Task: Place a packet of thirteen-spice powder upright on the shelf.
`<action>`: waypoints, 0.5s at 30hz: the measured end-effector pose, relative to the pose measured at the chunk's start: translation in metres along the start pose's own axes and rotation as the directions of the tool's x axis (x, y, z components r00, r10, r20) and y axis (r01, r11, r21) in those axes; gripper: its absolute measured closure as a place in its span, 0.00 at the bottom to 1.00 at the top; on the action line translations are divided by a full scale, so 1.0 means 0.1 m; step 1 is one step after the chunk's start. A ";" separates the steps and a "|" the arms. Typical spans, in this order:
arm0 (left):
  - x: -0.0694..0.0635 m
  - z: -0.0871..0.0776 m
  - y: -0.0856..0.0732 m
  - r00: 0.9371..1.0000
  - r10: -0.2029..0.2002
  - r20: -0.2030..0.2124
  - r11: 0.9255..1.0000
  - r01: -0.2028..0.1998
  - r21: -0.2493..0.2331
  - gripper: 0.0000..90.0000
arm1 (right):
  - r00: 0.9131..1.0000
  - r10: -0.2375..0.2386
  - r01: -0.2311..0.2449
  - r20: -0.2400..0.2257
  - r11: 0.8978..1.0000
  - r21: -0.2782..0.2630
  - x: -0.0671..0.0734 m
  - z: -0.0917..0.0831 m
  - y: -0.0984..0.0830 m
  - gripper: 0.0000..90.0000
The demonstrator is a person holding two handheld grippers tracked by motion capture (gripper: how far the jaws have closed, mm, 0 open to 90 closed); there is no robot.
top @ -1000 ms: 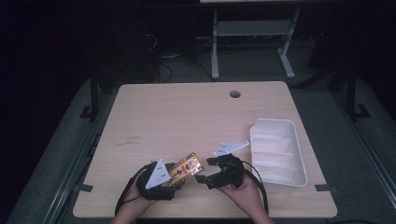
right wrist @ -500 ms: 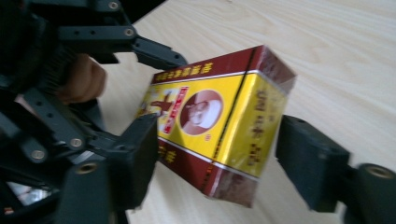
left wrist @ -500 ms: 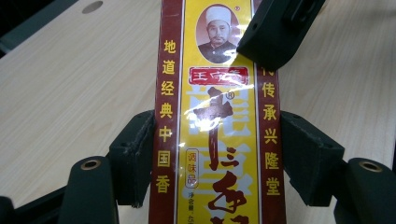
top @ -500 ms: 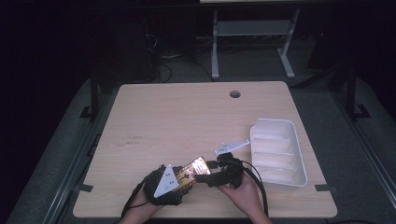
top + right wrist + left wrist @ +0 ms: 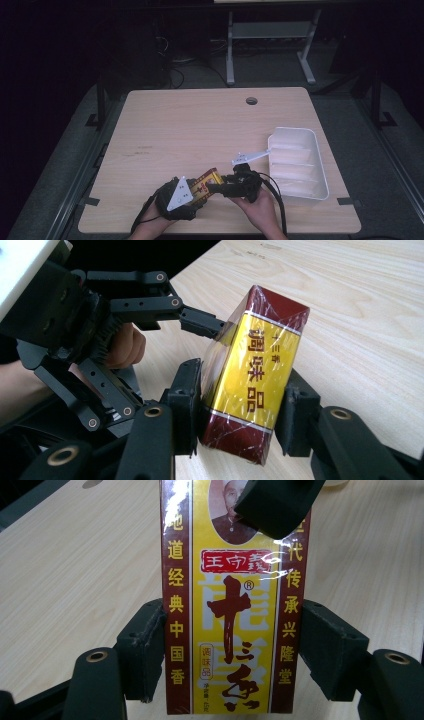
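While both tools point(image 5: 212, 186) pinch it, box point(image 5: 234, 605) hovers.

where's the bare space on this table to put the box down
Most of the table is bare: the whole far half up to the cable hole, and the left side. It is crowded at the near edge, where both grippers meet on the yellow and maroon box, and on the right by the white tray.
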State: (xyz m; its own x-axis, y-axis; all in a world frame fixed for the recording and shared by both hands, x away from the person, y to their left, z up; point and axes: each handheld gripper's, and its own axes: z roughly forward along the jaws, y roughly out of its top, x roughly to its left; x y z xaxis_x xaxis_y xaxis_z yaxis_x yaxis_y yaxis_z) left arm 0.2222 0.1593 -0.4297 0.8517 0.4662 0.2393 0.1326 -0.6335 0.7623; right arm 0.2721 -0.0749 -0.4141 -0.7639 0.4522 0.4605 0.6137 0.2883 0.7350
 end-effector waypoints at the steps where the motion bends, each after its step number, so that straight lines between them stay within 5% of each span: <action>1: 0.00 0.00 0.00 1.000 -0.001 -0.001 1.000 0.001 -0.001 0.36 | 1.000 -0.003 0.003 0.005 1.000 0.004 0.02 0.00 0.01 0.66; 7: 0.00 0.01 0.01 1.000 0.002 -0.005 1.000 -0.002 -0.002 0.34 | 1.000 0.001 -0.001 0.017 1.000 -0.001 0.06 -0.01 0.02 0.72; 15: 0.01 0.01 0.00 1.000 -0.017 0.017 1.000 0.017 -0.008 0.31 | 0.997 -0.067 0.067 0.039 0.998 -0.005 0.15 -0.07 0.09 0.76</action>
State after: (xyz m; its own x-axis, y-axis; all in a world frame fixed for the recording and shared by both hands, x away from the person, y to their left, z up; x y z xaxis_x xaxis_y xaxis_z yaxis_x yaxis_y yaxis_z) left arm 0.2239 0.1593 -0.4302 0.8580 0.4660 0.2159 0.1429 -0.6203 0.7713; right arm 0.2641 -0.0713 -0.3972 -0.7947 0.4645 0.3907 0.5603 0.3138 0.7666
